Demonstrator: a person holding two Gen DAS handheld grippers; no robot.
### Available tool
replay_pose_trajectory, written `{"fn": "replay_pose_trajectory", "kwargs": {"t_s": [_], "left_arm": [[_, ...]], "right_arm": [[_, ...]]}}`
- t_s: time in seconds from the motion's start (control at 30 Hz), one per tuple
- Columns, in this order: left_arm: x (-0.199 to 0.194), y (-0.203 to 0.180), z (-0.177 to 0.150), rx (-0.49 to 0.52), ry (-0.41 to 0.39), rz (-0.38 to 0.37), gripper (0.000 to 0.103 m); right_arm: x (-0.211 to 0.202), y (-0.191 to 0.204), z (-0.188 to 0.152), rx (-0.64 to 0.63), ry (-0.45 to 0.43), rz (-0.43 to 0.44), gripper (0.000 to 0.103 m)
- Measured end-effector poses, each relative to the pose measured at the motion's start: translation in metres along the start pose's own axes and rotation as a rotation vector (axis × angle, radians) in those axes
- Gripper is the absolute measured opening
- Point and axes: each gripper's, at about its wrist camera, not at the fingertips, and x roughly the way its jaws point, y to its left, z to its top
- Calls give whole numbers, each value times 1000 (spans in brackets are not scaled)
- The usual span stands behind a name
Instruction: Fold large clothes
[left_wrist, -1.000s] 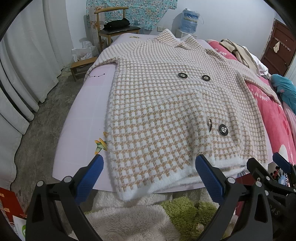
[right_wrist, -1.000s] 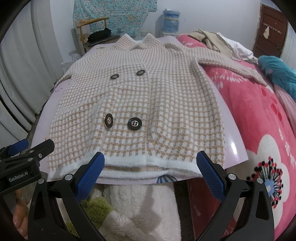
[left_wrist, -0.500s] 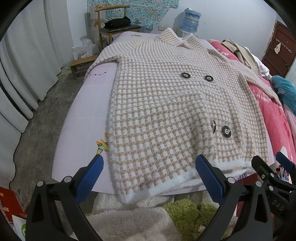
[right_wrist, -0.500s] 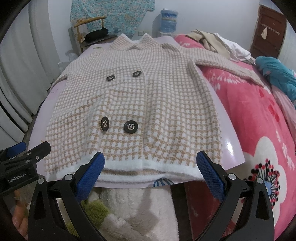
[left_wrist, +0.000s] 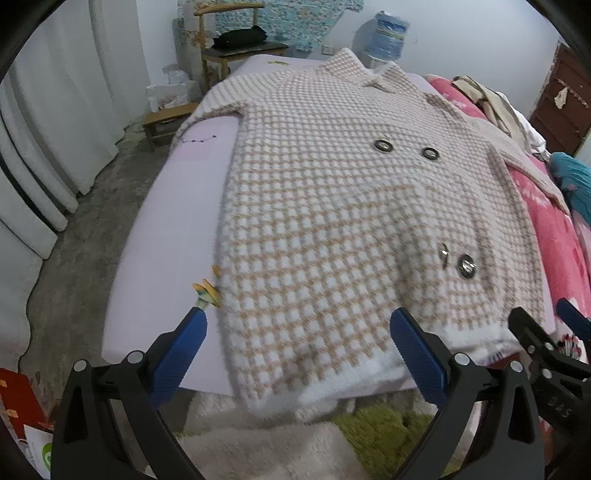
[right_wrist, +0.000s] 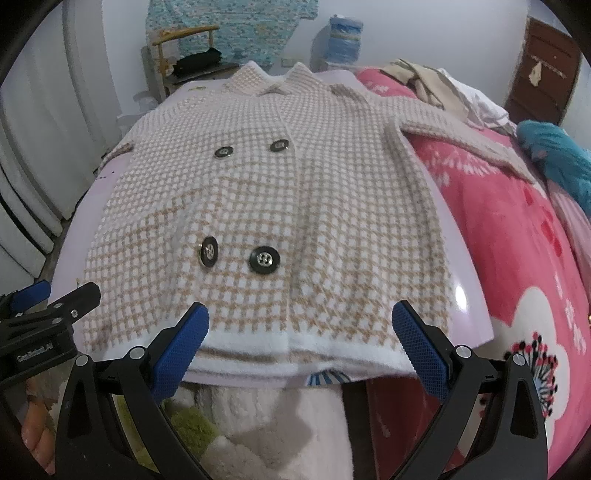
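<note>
Coat (left_wrist: 351, 229) flat, buttons up, on lilac sheet (left_wrist: 177, 236) on bed, hem overhanging near edge. Left tool (left_wrist: 295, 354), right tool (right_wrist: 299, 347) both spread apart, empty, short of hem. Risks: pinching top layer only; fluffy hem slipping; coat dragged off bed.

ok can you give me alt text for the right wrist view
A fuzzy beige-and-white checked coat with four dark round buttons lies flat, front up, on a pale lilac board over a pink floral blanket. The open right gripper with blue-padded fingers hovers at its white hem.
</note>
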Motion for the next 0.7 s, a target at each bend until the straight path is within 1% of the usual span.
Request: {"fn": "replay_pose_trajectory", "kwargs": {"t_s": [0.1, 0.27, 0.4, 0.5, 0.6, 0.7], "left_arm": [[5, 5, 5, -6, -19, 8, 98], [11, 12, 21, 0, -53, -3, 98], [12, 20, 37, 2, -96, -12, 98], [14, 29, 52, -24, -136, -71, 98], [18, 40, 66, -55, -155, -140, 98], [23, 45, 81, -68, -154, -153, 98]], "right_arm": [[2, 4, 7, -16, -2, 3, 95], [2, 13, 24, -47, -52, 4, 95], [3, 18, 41, -51, -90, 6, 95], [6, 22, 54, -67, -119, 9, 95], [12, 25, 68, -87, -129, 50, 95], [19, 32, 83, -117, -143, 74, 95]]}}
